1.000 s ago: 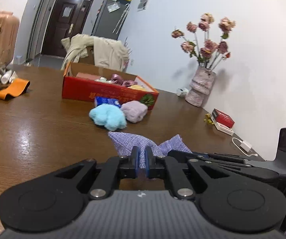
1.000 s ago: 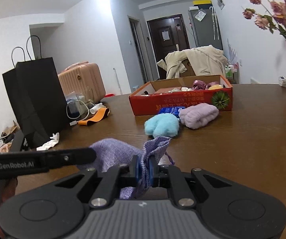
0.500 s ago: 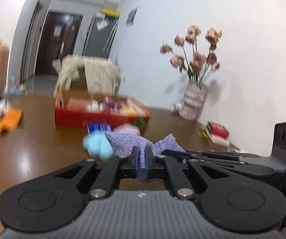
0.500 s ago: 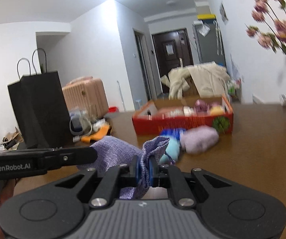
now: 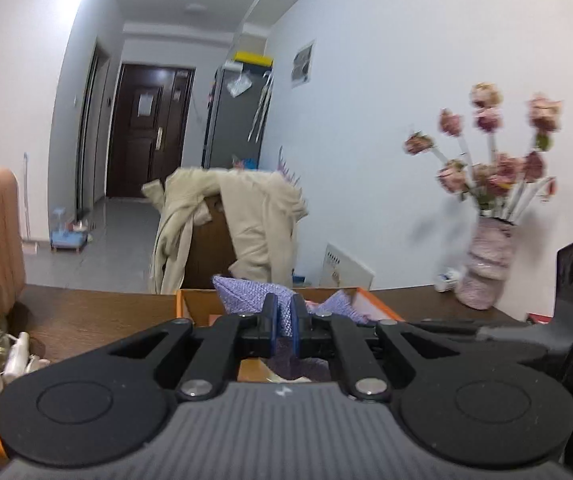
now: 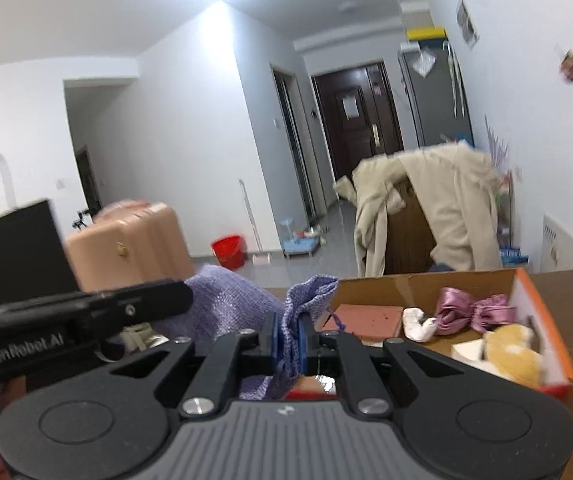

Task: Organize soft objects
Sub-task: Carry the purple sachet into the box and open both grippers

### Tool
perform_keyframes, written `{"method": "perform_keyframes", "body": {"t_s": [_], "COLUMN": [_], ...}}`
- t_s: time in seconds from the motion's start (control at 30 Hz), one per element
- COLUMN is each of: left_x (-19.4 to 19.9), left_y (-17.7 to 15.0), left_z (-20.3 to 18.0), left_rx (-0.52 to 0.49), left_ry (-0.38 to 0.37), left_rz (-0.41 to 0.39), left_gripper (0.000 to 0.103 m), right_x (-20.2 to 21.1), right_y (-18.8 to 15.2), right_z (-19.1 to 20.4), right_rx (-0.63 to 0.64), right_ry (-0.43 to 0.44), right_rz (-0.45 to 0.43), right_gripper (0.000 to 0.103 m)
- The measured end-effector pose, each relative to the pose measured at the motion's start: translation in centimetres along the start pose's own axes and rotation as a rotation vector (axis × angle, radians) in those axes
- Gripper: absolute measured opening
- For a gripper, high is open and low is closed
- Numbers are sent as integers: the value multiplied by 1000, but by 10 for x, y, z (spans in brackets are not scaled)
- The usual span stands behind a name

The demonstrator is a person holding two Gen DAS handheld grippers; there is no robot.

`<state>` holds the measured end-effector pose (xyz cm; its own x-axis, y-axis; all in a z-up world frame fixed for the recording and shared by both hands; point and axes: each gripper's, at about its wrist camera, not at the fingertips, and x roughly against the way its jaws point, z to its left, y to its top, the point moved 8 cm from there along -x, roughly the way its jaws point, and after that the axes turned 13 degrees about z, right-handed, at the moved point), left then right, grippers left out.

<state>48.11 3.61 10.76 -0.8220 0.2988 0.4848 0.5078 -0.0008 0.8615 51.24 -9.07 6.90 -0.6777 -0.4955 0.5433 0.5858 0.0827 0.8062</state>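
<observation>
I am holding a lilac knit cloth between both tools, and it is hanging over the open orange-red box that is sitting on the brown wooden surface. My left tool is clamped on one fold of the cloth, its blue pads pressed close with the fabric bunching up above them. My right tool is clamped on another bunched part of the same cloth, with more of it trailing down below the pads. In the right wrist view the left tool is reaching in from the left side, its black fingers lying against the cloth's wider part. Inside the box I am seeing a pink satin bow, a small white item just beside it, a yellow plush piece near the right wall and a flat reddish pad on the box floor. Beyond the box a beige coat is draped over a chair, and a vase of dried pink flowers is standing on the surface near the wall. A peach suitcase is standing at the left.
</observation>
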Motion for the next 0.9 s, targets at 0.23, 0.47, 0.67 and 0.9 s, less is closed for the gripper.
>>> {"method": "perform_keyframes", "body": {"t_s": [0.23, 0.47, 0.67, 0.9], "left_x": [-104, -144, -121, -44], "left_y": [-7, -43, -28, 4], "left_z": [49, 53, 61, 48], "left_rx": [54, -6, 22, -5], "left_ry": [33, 68, 86, 126], "left_rz": [136, 262, 210, 118], "left_gripper": [7, 23, 47, 56], "right_x": [-124, -167, -141, -46], "right_y": [9, -14, -3, 35], "right_z": [-34, -59, -66, -61], "right_rx": [-35, 46, -27, 39], "right_ry": [-70, -243, -106, -132], "right_rz": [140, 293, 230, 101], "right_gripper": [9, 17, 50, 55]}}
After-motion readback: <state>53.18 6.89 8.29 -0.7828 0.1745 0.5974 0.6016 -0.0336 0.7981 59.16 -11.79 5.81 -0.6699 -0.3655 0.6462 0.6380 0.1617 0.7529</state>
